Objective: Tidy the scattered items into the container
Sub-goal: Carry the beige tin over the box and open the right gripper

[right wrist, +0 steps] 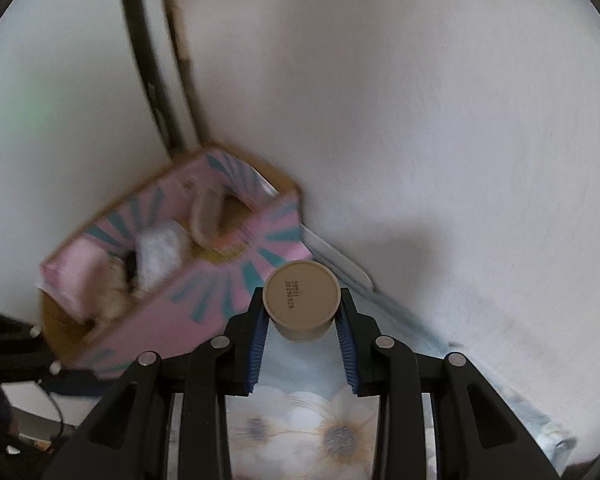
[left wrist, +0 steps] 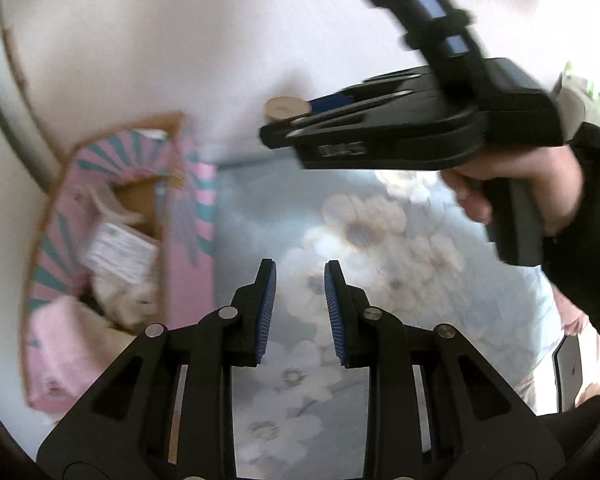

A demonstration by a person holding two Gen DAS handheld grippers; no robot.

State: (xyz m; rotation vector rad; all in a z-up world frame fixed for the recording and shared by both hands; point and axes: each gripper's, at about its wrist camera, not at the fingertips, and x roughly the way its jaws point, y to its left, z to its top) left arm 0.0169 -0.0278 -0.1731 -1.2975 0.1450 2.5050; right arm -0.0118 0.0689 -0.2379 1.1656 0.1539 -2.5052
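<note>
A tan paper cup (right wrist: 301, 298), bottom toward the camera with a printed date code, is clamped between the blue pads of my right gripper (right wrist: 302, 308). The left wrist view shows that same right gripper (left wrist: 276, 120) held by a hand (left wrist: 512, 184), with the cup (left wrist: 283, 109) at its tip near the white wall. The pink and teal cardboard box (right wrist: 236, 296) stands open to the cup's left, holding a white packet (right wrist: 158, 256) and other soft items. In the left wrist view the box (left wrist: 188, 240) lies left of my left gripper (left wrist: 300, 288), which is open and holds nothing.
A blue cloth with white flowers (left wrist: 380, 248) covers the surface under both grippers. A white wall (right wrist: 420, 100) stands close behind the box and the cup. A dark curved bar (right wrist: 148, 60) runs up the wall at the left. A dark sleeve (left wrist: 592, 208) fills the right edge.
</note>
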